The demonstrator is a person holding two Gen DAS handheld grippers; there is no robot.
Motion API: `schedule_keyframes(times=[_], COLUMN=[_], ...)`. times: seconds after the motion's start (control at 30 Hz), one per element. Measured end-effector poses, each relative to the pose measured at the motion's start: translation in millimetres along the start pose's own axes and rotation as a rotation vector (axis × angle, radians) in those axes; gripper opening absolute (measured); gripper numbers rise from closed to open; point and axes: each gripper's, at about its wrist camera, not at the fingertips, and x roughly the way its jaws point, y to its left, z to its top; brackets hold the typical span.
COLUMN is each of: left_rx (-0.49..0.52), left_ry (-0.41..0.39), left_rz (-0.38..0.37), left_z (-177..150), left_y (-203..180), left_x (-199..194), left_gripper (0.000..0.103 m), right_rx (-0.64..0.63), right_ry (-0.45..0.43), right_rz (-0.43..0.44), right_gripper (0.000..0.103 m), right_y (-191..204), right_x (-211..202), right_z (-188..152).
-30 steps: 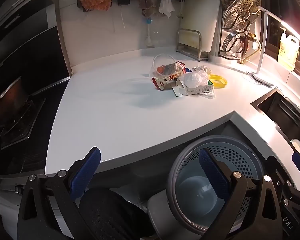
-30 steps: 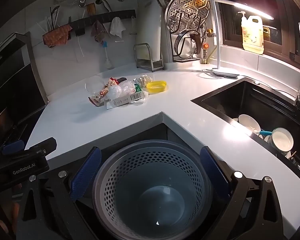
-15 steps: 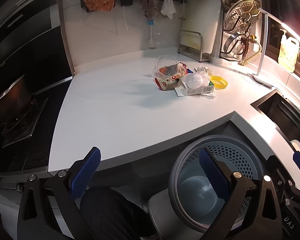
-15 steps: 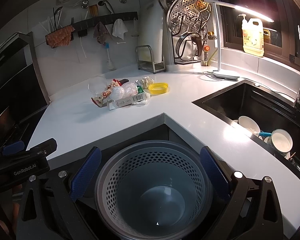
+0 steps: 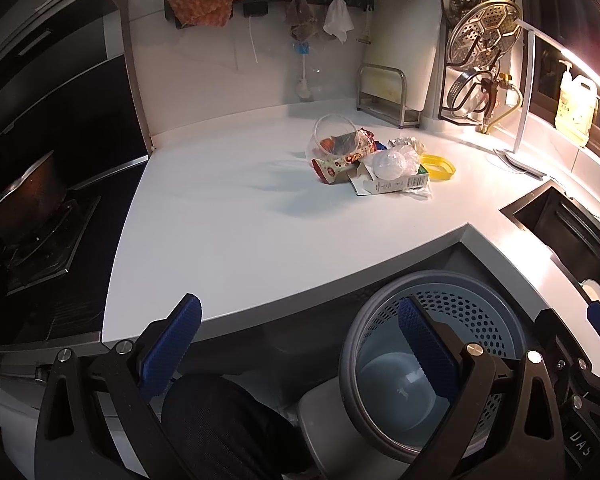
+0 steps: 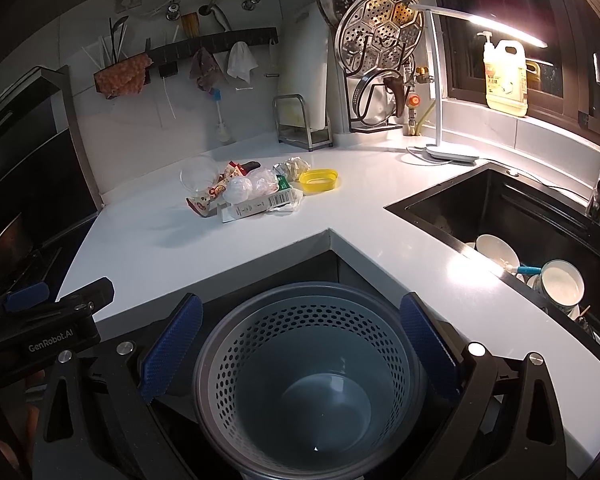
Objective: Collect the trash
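Observation:
A pile of trash lies on the white counter [image 5: 228, 216]: a clear plastic cup [image 5: 334, 142], a red snack wrapper [image 5: 336, 164], a white carton [image 5: 392, 184], crumpled plastic [image 5: 390, 162], foil [image 5: 406, 144] and a yellow lid [image 5: 438, 166]. The pile also shows in the right wrist view, with the carton [image 6: 256, 206] and yellow lid [image 6: 318, 180]. A grey perforated bin [image 6: 308, 384] stands below the counter corner, empty; it also shows in the left wrist view [image 5: 432, 364]. My left gripper [image 5: 300, 344] is open and empty. My right gripper [image 6: 300, 344] is open, empty, above the bin.
A stove with a pan [image 5: 24, 200] is on the left. A black sink [image 6: 516, 224] with bowls [image 6: 560, 286] is on the right. A lamp [image 6: 452, 152], a rack with steamer lids [image 6: 380, 32] and a cutting-board stand [image 6: 300, 124] line the back wall.
Both views have shifted slightly, so the trash pile sits a little lower and closer. Both grippers stay open and empty.

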Motion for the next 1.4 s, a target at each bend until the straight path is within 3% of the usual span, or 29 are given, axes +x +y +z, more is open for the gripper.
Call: schedule_keyframes(times=[1.4], left_rx=[-0.011], left_ry=[-0.003], left_rz=[0.008], left_z=[-2.8], left_y=[5.9], left_x=[-1.8], left_gripper=[0.097], right_rx=[-0.019], right_ry=[-0.001], right_rz=[0.007], right_gripper=[0.094], right_y=[7.7], right_x=[-2.6], right_z=[-3.3])
